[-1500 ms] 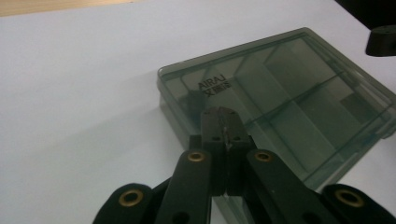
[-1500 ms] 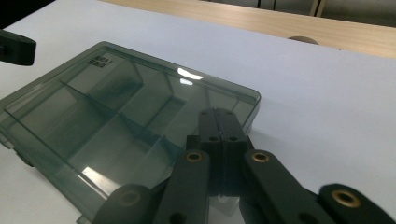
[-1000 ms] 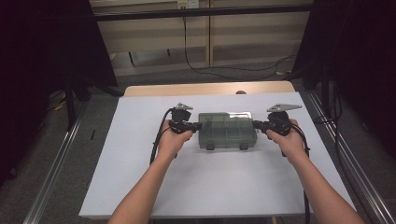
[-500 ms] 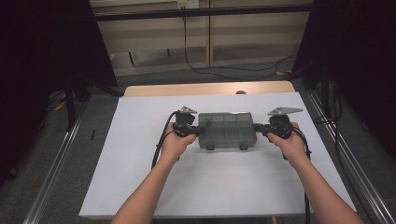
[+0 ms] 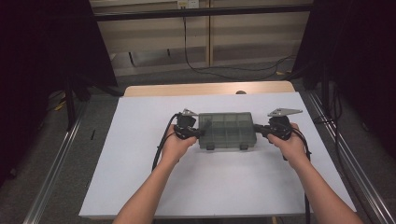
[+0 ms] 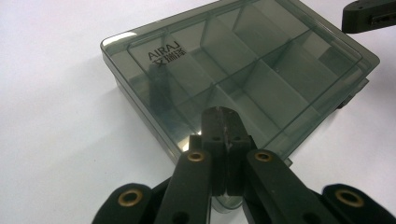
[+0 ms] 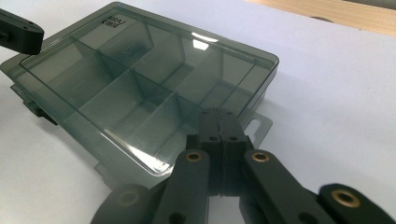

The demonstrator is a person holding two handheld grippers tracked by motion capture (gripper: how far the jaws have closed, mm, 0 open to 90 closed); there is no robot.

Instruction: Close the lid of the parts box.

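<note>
Since a second ago both of my hands have slid a little lower in the high view, and the smoky grey translucent plastic organiser box (image 5: 227, 130) has come with them, now sitting just below the middle of the frame on the matte white surface (image 5: 140, 177).

My left gripper (image 5: 198, 132) meets the box's left short end and my right gripper (image 5: 259, 130) meets its right short end. In the left gripper view, my black fingers (image 6: 227, 140) are pressed flat together with no gap, their tips over the near edge of the glossy lid; whether they pinch anything I cannot tell. In the right gripper view, my fingers (image 7: 219, 135) are likewise closed tight against each other, lying at the thin clear flange with an oval slot (image 7: 256, 126) that juts from the box's end.

The box is a shallow rectangle with rounded corners, its clear lid showing straight dividers that cut it into square and oblong compartments. Black printed lettering (image 6: 164, 50) sits near one corner of the lid. Brass-coloured rivets (image 6: 196, 156) dot the matte black linkage bars.
</note>
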